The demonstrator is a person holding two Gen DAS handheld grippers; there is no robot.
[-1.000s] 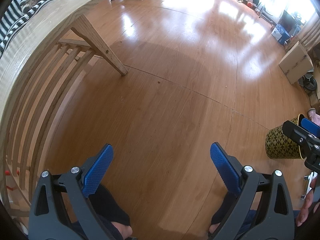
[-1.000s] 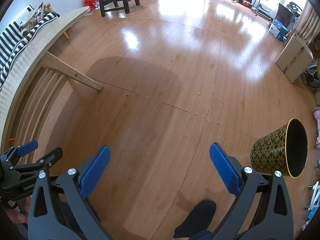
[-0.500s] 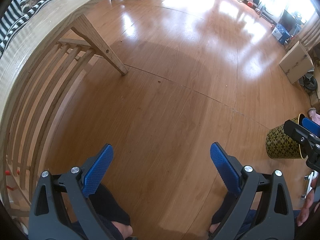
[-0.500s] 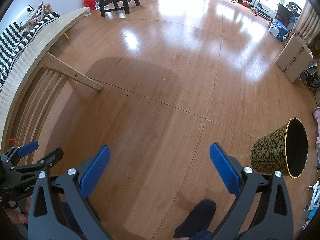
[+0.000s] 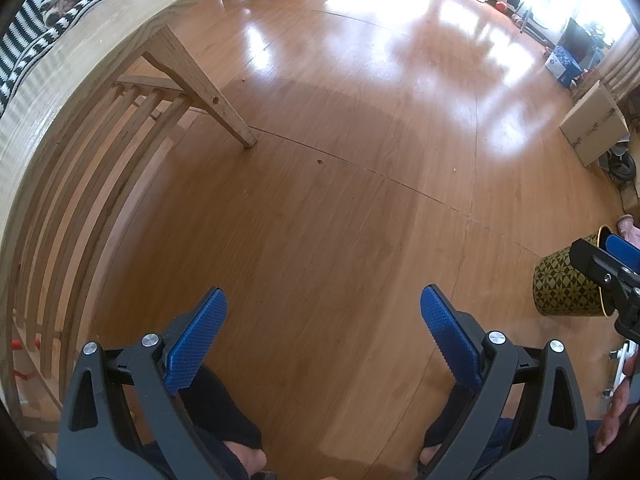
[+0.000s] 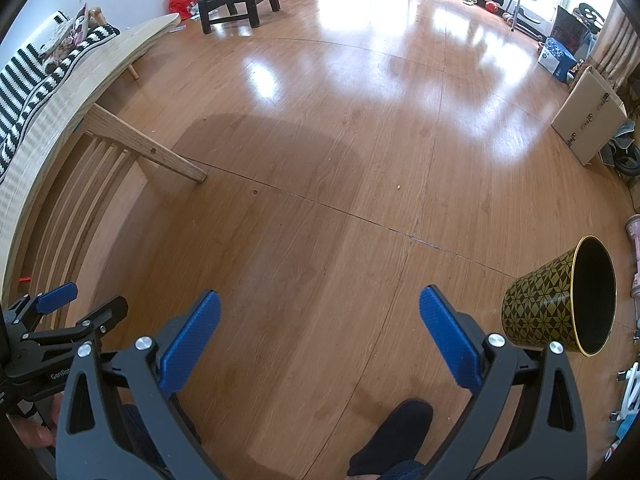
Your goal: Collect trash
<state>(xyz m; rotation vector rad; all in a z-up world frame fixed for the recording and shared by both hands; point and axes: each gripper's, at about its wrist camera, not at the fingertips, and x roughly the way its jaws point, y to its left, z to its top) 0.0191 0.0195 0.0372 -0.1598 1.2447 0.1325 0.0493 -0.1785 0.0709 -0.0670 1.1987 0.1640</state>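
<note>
Two pairs of tongs hang spread and empty over a wide glossy orange-brown wooden floor (image 6: 320, 128), the largest thing in both views. Along the left runs a pale slatted wooden bench (image 5: 80, 92), its angled leg planted on the floor. Far right leans a tan cardboard box (image 6: 588, 116). Near right stands the black-and-gold patterned metal waste bin (image 6: 556, 312), tilted in the fisheye so its dark mouth faces right; from here I cannot tell whether anything lies inside. The left tongs (image 5: 320, 332) and the right tongs (image 6: 320, 332) both show blue ribbed pads held wide apart, gripping nothing. The trash itself looks tiny: a small dark crumb (image 5: 320, 161) just right of the bench leg's foot, and a small yellowish crumb (image 6: 399, 187) further right. To do this well, I would lower one pair close to the floor, straddle a crumb squarely, and close slowly so it does not skid away. Only the right view shows the bin's mouth and the black stool (image 6: 238, 0) far off; the left view shows the bin half hidden behind the other tool.
</note>
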